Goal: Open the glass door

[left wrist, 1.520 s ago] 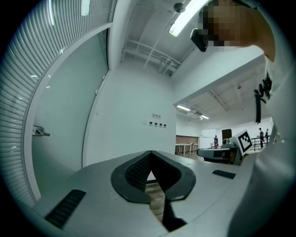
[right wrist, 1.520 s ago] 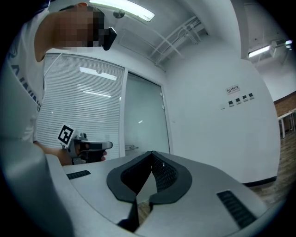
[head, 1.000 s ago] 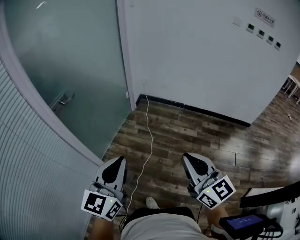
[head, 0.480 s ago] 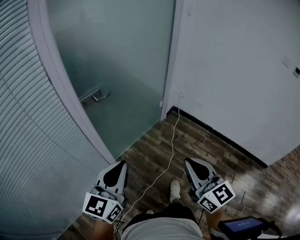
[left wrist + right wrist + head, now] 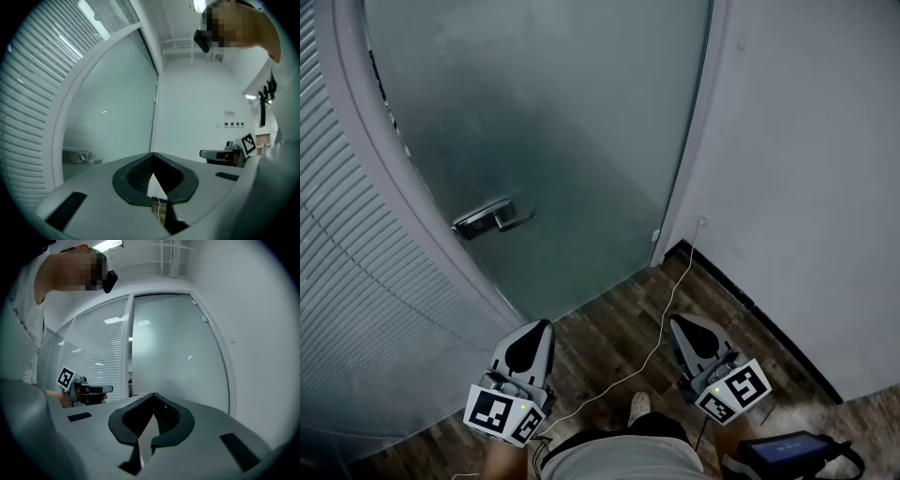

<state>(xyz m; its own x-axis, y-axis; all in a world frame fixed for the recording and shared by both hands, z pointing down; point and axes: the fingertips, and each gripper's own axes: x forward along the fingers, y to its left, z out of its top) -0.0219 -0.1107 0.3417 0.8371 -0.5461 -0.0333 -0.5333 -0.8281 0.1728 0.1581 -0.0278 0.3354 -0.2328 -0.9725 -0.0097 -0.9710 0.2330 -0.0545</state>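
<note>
The frosted glass door (image 5: 562,131) stands closed in its pale frame and fills the upper middle of the head view. Its metal lever handle (image 5: 492,218) sits on the door's left side. It also shows at the left of the left gripper view as the handle (image 5: 79,157). My left gripper (image 5: 545,324) is held level, below and to the right of the handle and well short of it. Its jaws are shut with nothing between them. My right gripper (image 5: 673,320) hangs beside it, shut and empty, facing the door (image 5: 173,362).
A glass partition with blinds (image 5: 347,281) runs along the left. A white wall (image 5: 806,187) with a dark skirting stands on the right. A white cable (image 5: 661,323) trails over the wood floor (image 5: 609,337). A dark device (image 5: 792,450) is at the lower right.
The view has swung left: the door and its handle have come from the left edge to the middle. Both grippers have turned with it and stay shut.
</note>
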